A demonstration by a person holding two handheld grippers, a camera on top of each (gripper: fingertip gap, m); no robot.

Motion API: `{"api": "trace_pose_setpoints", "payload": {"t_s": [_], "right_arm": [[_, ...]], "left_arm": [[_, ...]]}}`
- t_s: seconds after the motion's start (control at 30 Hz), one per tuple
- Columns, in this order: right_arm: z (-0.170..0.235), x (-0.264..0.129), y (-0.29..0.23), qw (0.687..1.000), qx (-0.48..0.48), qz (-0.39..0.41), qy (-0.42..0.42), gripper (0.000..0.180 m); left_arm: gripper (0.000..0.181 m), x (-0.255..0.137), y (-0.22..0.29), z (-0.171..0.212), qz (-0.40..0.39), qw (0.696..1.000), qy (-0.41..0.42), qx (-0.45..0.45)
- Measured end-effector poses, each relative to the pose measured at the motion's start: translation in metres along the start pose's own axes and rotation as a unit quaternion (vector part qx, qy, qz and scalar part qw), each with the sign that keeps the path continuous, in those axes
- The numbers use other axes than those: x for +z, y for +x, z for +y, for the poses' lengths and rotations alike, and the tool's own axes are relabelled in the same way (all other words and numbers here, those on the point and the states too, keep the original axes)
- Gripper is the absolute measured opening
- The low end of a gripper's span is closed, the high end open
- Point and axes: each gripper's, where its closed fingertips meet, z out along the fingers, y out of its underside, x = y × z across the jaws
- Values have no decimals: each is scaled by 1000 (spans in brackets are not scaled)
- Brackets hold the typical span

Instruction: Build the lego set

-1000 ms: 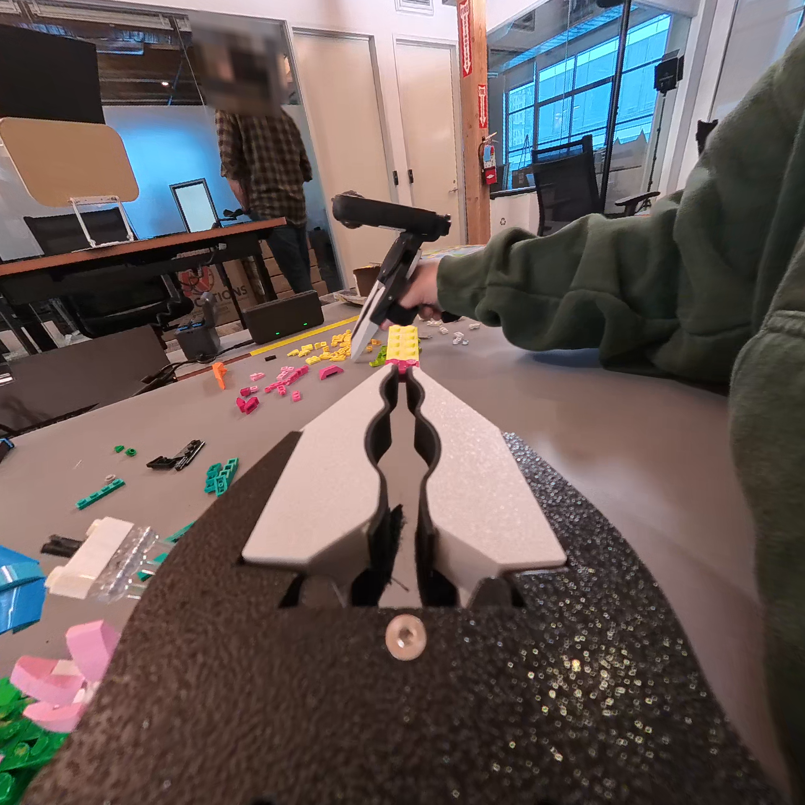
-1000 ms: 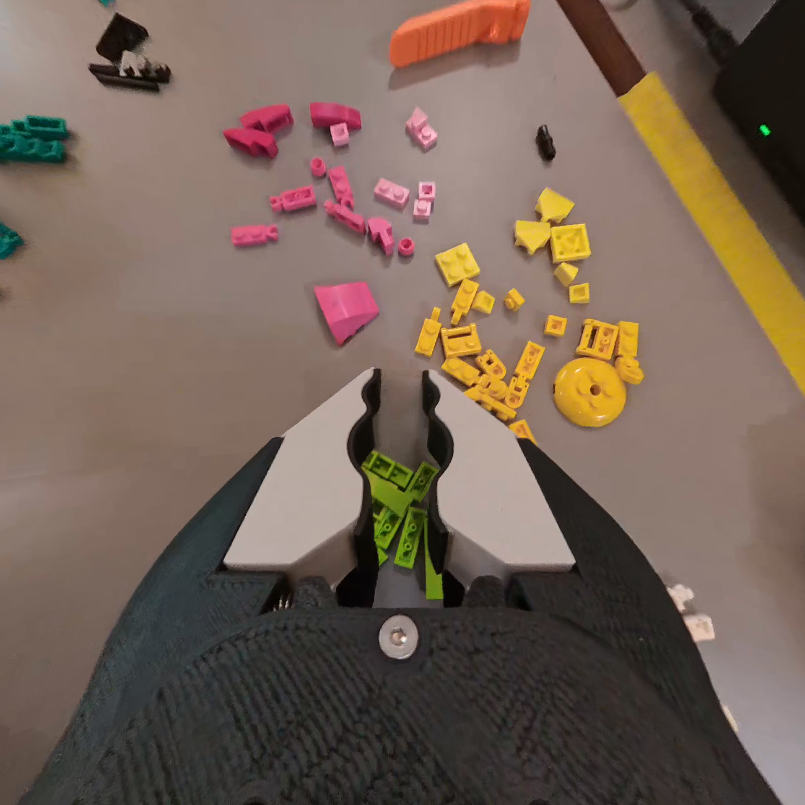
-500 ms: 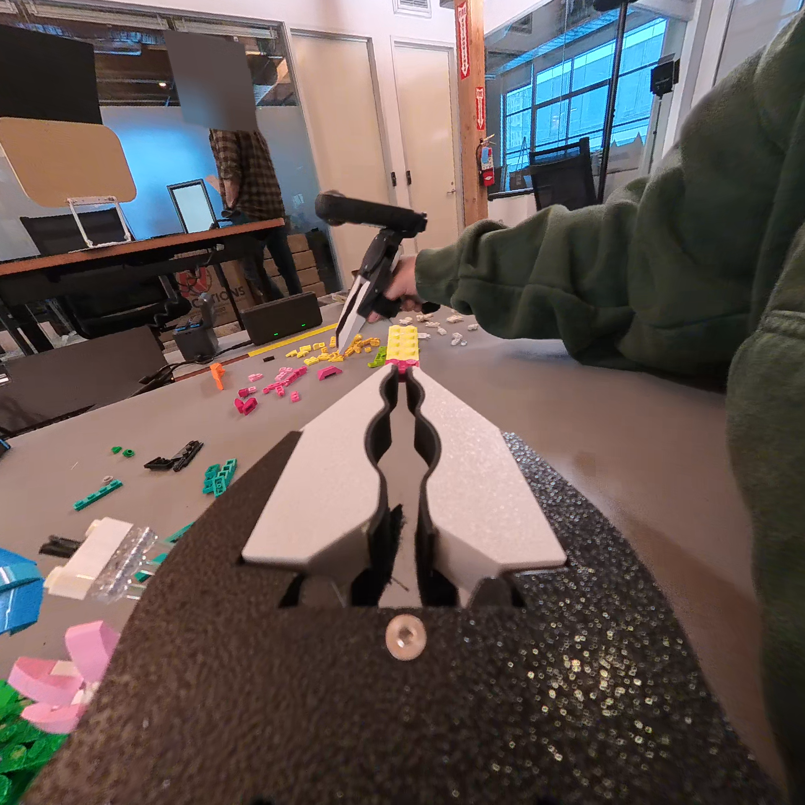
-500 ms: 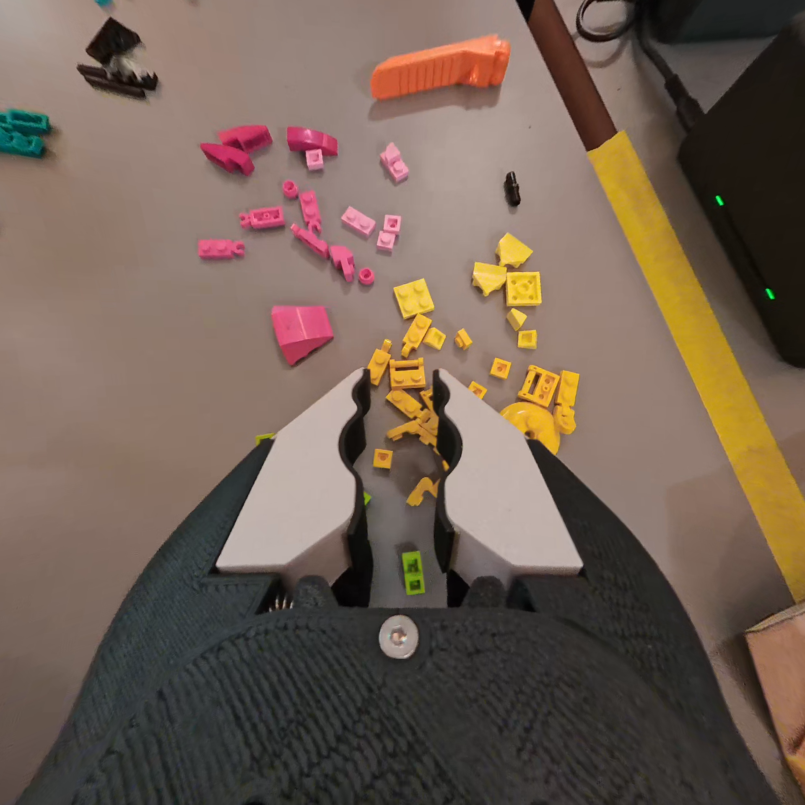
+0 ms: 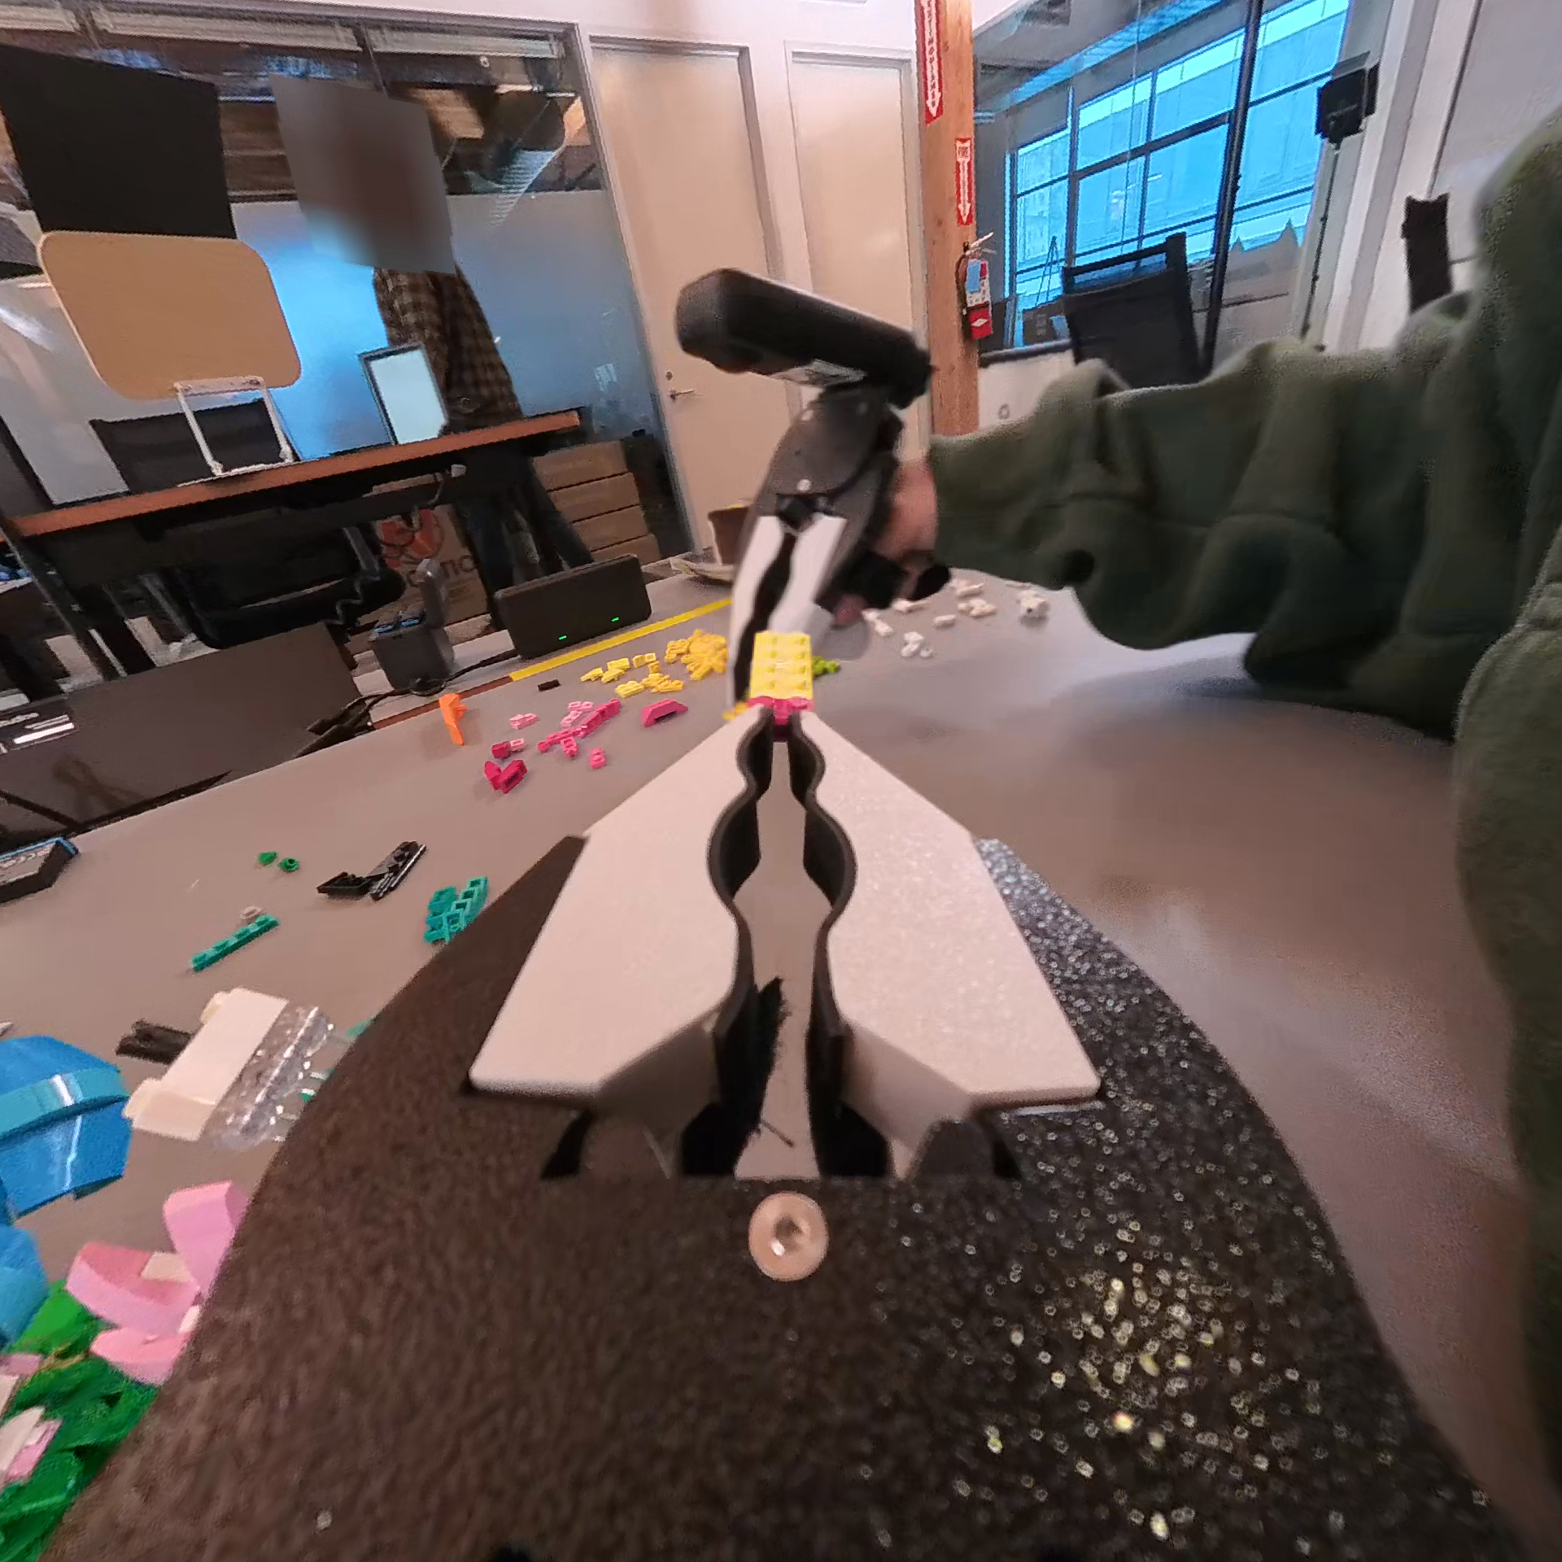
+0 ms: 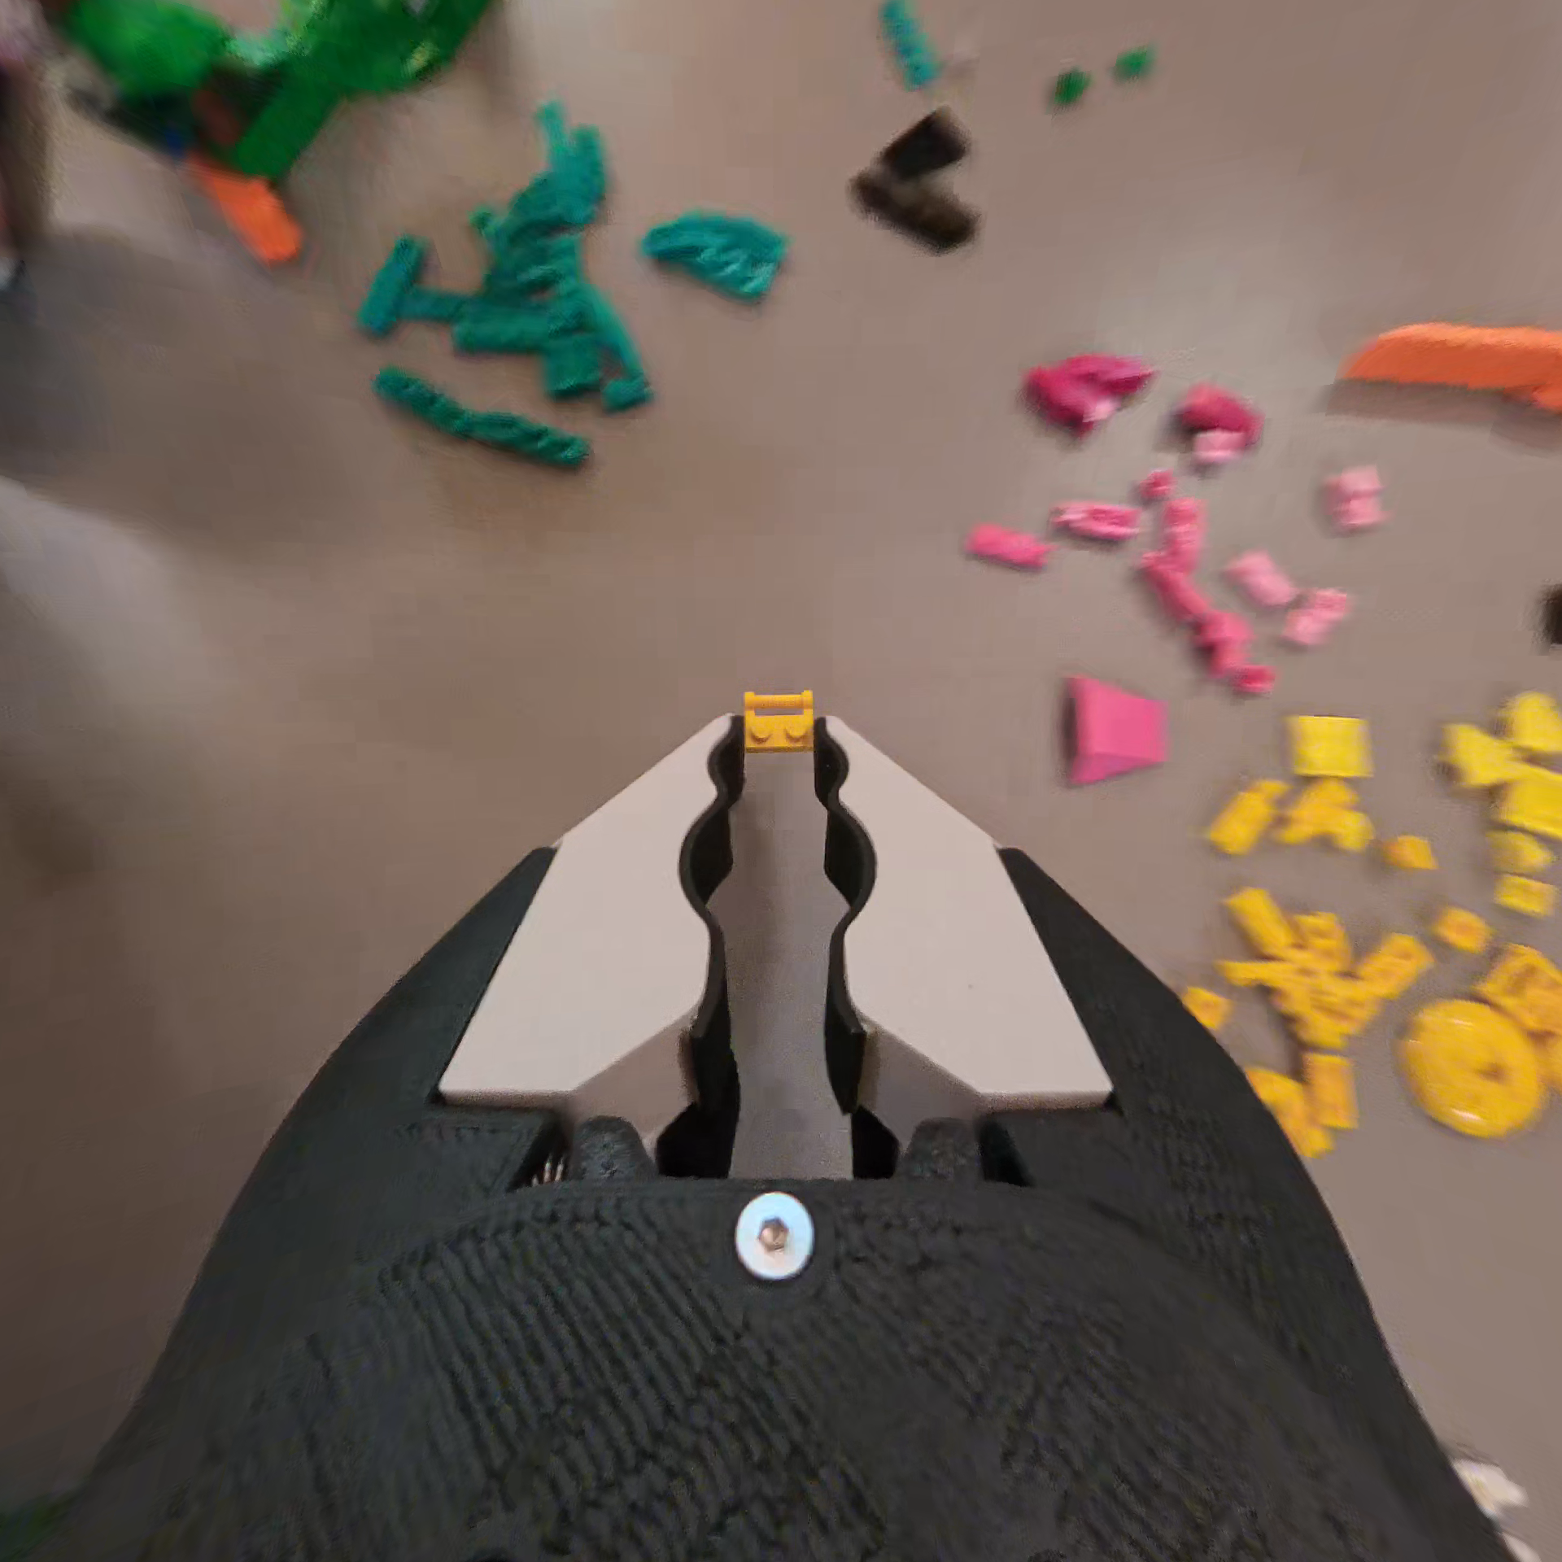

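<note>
grey table (image 5: 1141, 845) in an open office, strewn with loose lego pieces sorted by colour; glass walls, a desk and chairs behind. left gripper (image 5: 778, 727), near, fingertips pressed onto the pink base of a small assembly (image 5: 782, 676) topped by a yellow studded plate, held clear above the table. right gripper (image 6: 778, 729), farther off at the end of a green sleeve (image 5: 1226, 507), fingertips pinching a small yellow piece (image 6: 778, 720) by its sides, off the surface; it points down just behind the held assembly in the left wrist view. on the table: yellow pieces (image 6: 1369, 947) at far right, pink pieces (image 6: 1200, 558) beside them, an orange separator tool (image 6: 1462, 368) beyond, teal pieces (image 6: 524, 304) to the left, black pieces (image 6: 917, 182) between. a green built section (image 6: 253, 76) lies at far left, blurred
</note>
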Motion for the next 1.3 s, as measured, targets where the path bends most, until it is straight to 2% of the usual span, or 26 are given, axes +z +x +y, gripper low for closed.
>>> {"api": "trace_pose_setpoints", "payload": {"t_s": [0.1,0.23,0.47,0.63,0.83,1.0,1.13,1.3], "right_arm": [[10,7,-40,999,-23,-16,-18,15],[25,12,-63,999,-24,-16,-29,15],[26,11,-68,1000,-1,-12,-1,15],[25,7,-70,1000,13,-12,21,24],[27,7,-75,998,28,-21,46,28],[27,6,-88,997,36,-38,56,28],[26,6,-112,994,35,-85,62,28],[22,1,-91,994,48,-40,87,32]], "left_arm": [[1,0,-1,1,-8,1000,-4,6],[1,0,0,1,-7,1000,-5,10],[1,-1,-1,0,-10,1000,-2,6],[1,-2,-1,0,-9,1000,-1,6],[1,-2,-2,0,-9,1000,0,5],[1,-2,-2,0,-9,1000,0,3],[1,-2,-2,0,-9,1000,-1,5],[1,-2,-2,0,-9,1000,-1,4]]}}
